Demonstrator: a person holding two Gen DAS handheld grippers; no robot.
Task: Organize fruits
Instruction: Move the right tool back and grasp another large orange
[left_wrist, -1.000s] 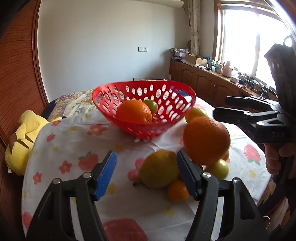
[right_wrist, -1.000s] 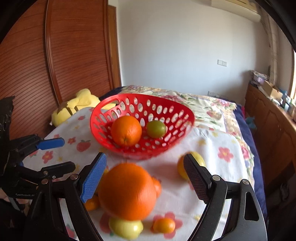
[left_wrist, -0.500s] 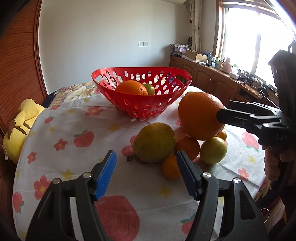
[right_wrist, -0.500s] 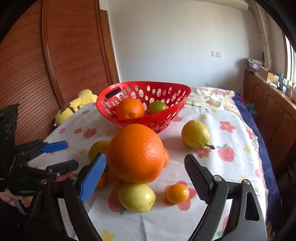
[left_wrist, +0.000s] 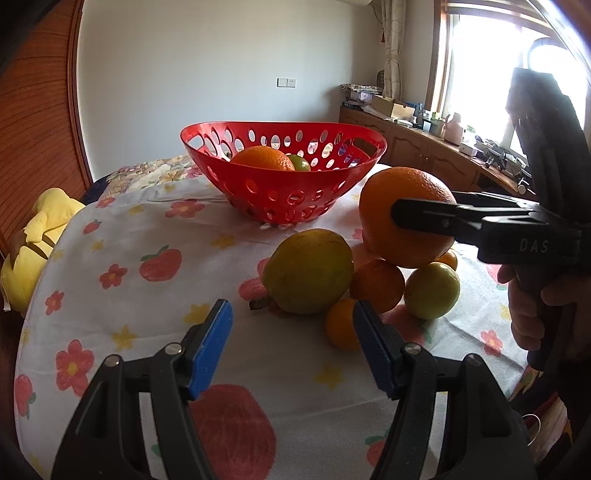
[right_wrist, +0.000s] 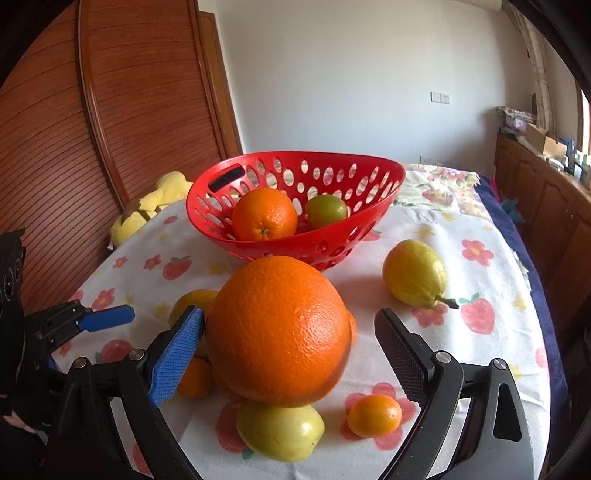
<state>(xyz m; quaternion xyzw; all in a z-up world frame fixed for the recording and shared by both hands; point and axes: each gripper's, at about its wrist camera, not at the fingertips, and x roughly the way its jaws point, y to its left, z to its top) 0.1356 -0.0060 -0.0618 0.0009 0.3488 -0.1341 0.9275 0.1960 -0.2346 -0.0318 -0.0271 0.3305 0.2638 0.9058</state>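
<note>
A big orange (right_wrist: 279, 334) sits on top of a pile of smaller fruit on the flowered tablecloth (left_wrist: 147, 302). My right gripper (right_wrist: 291, 343) is open around it; its left pad (right_wrist: 177, 354) is next to the orange, and the right pad stands off. It also shows in the left wrist view (left_wrist: 406, 218). My left gripper (left_wrist: 291, 347) is open and empty, low over the cloth, short of a yellow-green fruit (left_wrist: 310, 271). The red basket (left_wrist: 284, 192) behind holds an orange (right_wrist: 264, 219) and a green fruit (right_wrist: 327, 210).
Under the big orange lie a pale green fruit (right_wrist: 280, 430), small oranges (right_wrist: 375, 415) and a medium orange (left_wrist: 376, 284). A lemon-like fruit (right_wrist: 413, 273) lies apart at right. A yellow plush toy (left_wrist: 29, 236) sits at the table's left edge.
Both grippers have dropped lower toward the table. The right gripper now straddles the big orange at its middle. The left gripper has come down short of the yellow-green fruit.
</note>
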